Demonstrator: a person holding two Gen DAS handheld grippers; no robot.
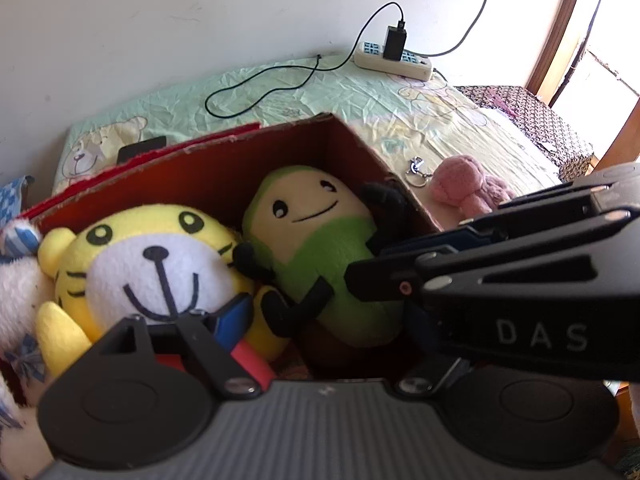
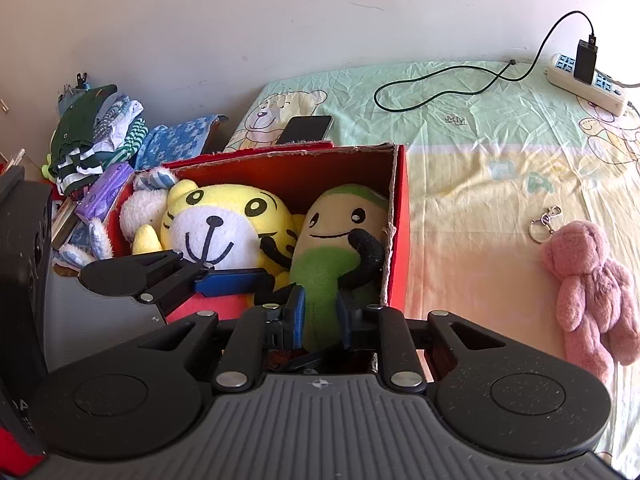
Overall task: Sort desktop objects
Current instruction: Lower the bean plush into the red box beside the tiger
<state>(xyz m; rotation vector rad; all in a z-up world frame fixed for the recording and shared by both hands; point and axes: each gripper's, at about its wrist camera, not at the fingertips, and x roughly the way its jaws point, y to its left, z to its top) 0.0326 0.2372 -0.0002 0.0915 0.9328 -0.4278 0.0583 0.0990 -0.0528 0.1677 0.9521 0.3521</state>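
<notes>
A red cardboard box holds a yellow tiger plush, a white plush and a green plush. My right gripper is shut on the lower body of the green plush inside the box. My left gripper is at the box's near left edge with its jaws on the red wall; in the left wrist view only its left finger shows, over the tiger and beside the green plush. The right gripper's arm fills that view's right side. A pink plush lies on the sheet.
A keyring lies next to the pink plush. A phone, a power strip with charger and black cable lie on the bear-print sheet. Folded clothes and a purple pack sit left of the box.
</notes>
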